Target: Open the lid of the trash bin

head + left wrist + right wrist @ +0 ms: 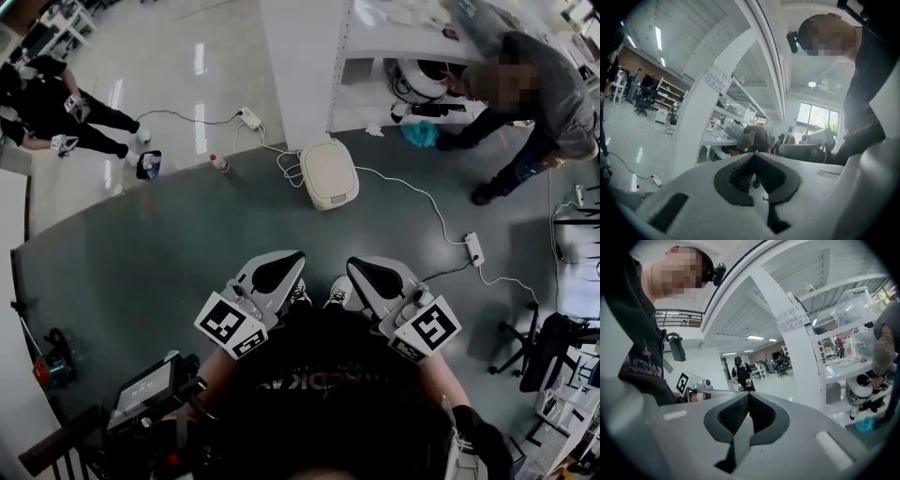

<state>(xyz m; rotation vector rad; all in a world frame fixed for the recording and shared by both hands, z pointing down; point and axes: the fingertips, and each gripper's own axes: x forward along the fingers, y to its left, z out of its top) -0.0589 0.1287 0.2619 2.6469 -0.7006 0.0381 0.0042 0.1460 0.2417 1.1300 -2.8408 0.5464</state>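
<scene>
White rounded plastic trash bin (328,173), lid shut, is set well ahead on grey floor (187,244). Left claw (298,255) and right claw (351,262) are pressed together, empty. The approach is judged not yet begun; the bin must be neared first.

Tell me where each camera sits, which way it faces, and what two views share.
Head view: on the person's head, facing steeply down at the trash bin, left gripper and right gripper.
Left gripper view: on the left gripper, level past its shut jaws toward a white pillar; person's torso at right.
Right gripper view: likewise on the right gripper; torso at left; both gripper views share that pillar.
</scene>
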